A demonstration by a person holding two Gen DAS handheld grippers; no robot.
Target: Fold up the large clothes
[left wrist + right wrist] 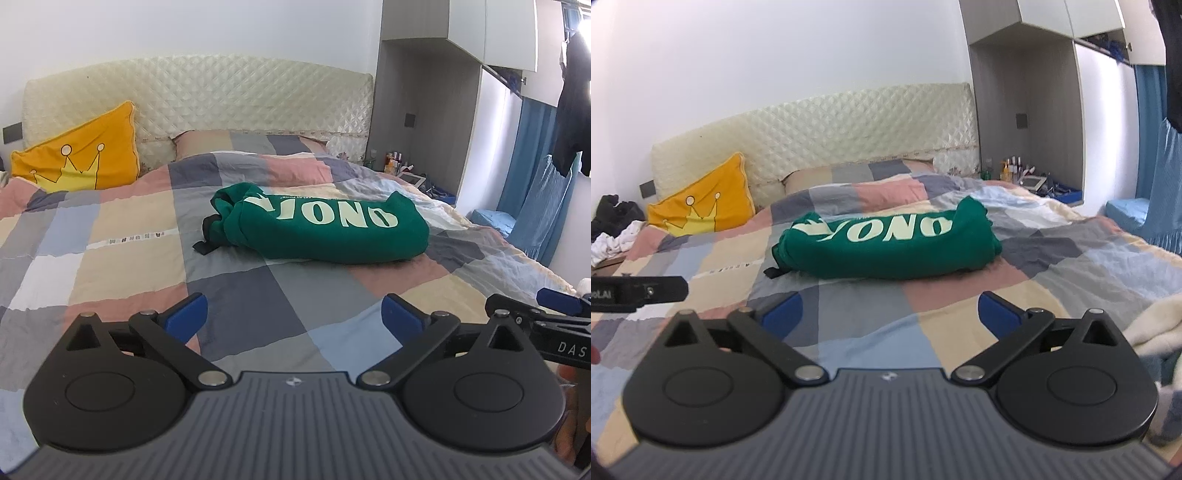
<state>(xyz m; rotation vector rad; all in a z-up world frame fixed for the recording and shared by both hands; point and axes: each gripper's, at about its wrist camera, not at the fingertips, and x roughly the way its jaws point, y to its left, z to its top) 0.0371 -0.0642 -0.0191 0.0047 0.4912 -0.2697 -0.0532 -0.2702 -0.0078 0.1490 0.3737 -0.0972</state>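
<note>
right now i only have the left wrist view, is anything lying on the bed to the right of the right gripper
Observer: Yes, a white fluffy fabric lies bunched on the quilt just right of the right gripper.
Operator: and left of the yellow cushion
Observer: Past the yellow cushion sits a heap of dark clothes with a white garment in front.
Operator: is the right gripper holding anything
Observer: No, its jaws are wide open and empty; the green sweatshirt lies beyond them.
</note>
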